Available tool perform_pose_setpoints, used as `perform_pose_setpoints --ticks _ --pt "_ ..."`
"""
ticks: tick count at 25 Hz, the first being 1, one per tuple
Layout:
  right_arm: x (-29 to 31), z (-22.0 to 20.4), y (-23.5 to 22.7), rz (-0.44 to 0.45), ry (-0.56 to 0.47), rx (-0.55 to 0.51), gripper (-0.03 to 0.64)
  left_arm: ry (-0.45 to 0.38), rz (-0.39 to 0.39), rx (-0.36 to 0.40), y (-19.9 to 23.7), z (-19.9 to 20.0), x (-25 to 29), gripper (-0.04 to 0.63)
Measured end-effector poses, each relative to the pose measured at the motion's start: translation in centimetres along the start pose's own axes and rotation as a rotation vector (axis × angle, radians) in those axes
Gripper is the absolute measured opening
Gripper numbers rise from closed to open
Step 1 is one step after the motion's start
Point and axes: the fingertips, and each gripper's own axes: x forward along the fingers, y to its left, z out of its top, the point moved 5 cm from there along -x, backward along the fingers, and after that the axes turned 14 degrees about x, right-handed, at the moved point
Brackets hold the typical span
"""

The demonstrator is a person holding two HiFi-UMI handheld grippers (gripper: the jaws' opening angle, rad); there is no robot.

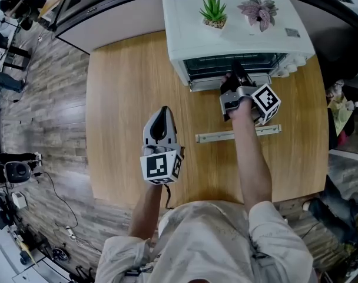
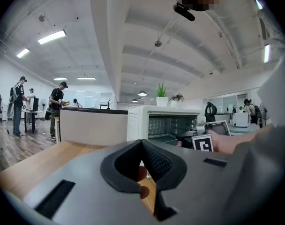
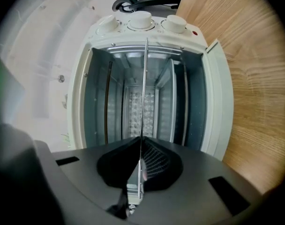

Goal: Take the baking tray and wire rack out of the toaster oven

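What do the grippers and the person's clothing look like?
Both the left gripper and right gripper are grey with black-lined jaws; each carries a cube of black-and-white markers. The person wears a pale shirt whose sleeves stop near the elbows.

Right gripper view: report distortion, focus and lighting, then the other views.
Right gripper view: fisheye bows the toaster oven, corners vignette black; left gripper view: ceiling strip lights glare, left tongs loom soft up close; head view: even light, table sharp.
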Motion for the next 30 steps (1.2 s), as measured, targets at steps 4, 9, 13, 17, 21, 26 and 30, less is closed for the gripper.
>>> perform_pose_setpoints --ticks 4,9,13,17,21,26,30 --pt "-1.8 -0.5 -0.2 -0.004 -0.002 0.005 0.028 -0.023 -0.018 0.005 -0.6 0.8 -0.4 0.014" --pt "-4.3 -0.9 -0.3 -0.007 -0.01 0.014 0.027 -0.053 -0.039 0.001 -1.3 1.6 -0.9 0.014" --pt "-6.0 -1.3 -0.4 -0.013 -0.008 0.017 0.027 -0.07 -0.049 -0.007 -1.8 2.1 -1.5 0.014" --pt "-7.8 -1.5 -0.5 -0.017 -0.013 0.02 0.026 -0.09 -0.058 -0.013 -2.2 2.7 -2.1 0.014" --pt "-9.5 -2.0 -0.5 -0.013 -0.016 0.027 0.026 -0.105 -0.063 -0.014 -2.2 3.2 -2.6 0.015" --pt "-12.0 -2.3 -0.7 -0.021 -0.012 0.026 0.026 -0.112 -0.071 -0.026 -2.7 3.3 -3.6 0.015" --pt "-14.0 -2.6 -0.8 -0.027 -0.013 0.022 0.026 -0.117 -0.081 -0.032 -2.9 3.3 -4.2 0.014"
